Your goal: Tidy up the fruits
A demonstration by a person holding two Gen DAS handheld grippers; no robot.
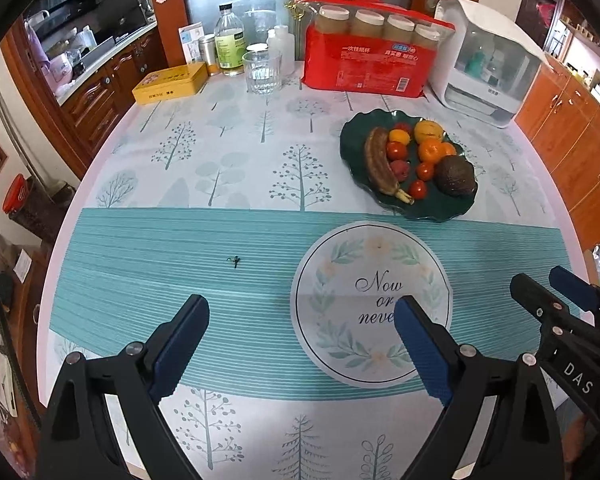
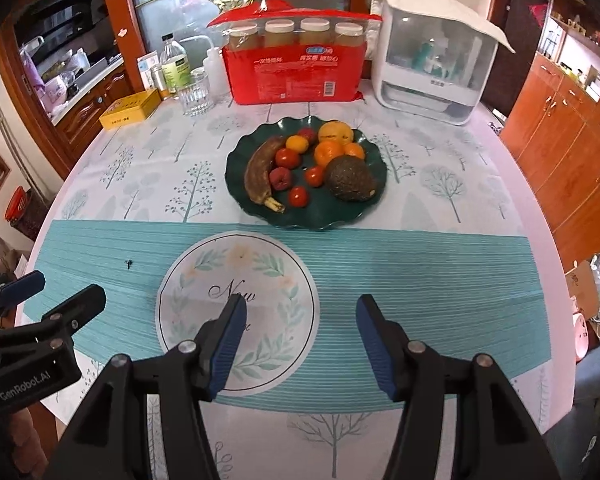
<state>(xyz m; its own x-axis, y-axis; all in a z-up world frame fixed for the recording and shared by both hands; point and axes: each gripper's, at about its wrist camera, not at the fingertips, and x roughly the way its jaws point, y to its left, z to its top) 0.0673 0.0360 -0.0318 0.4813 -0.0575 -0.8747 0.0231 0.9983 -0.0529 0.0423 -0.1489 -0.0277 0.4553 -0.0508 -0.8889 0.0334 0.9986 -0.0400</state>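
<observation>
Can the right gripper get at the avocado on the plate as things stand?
Probably yes. The right gripper is open and empty, hanging over the placemat with bare tablecloth between it and the dark green plate. The avocado lies at the near right of the plate, with no fruit in front of it.

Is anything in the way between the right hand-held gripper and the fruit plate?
No. Between the right hand-held gripper and the green plate of fruit lies only flat tablecloth; nothing visible blocks it.
</observation>
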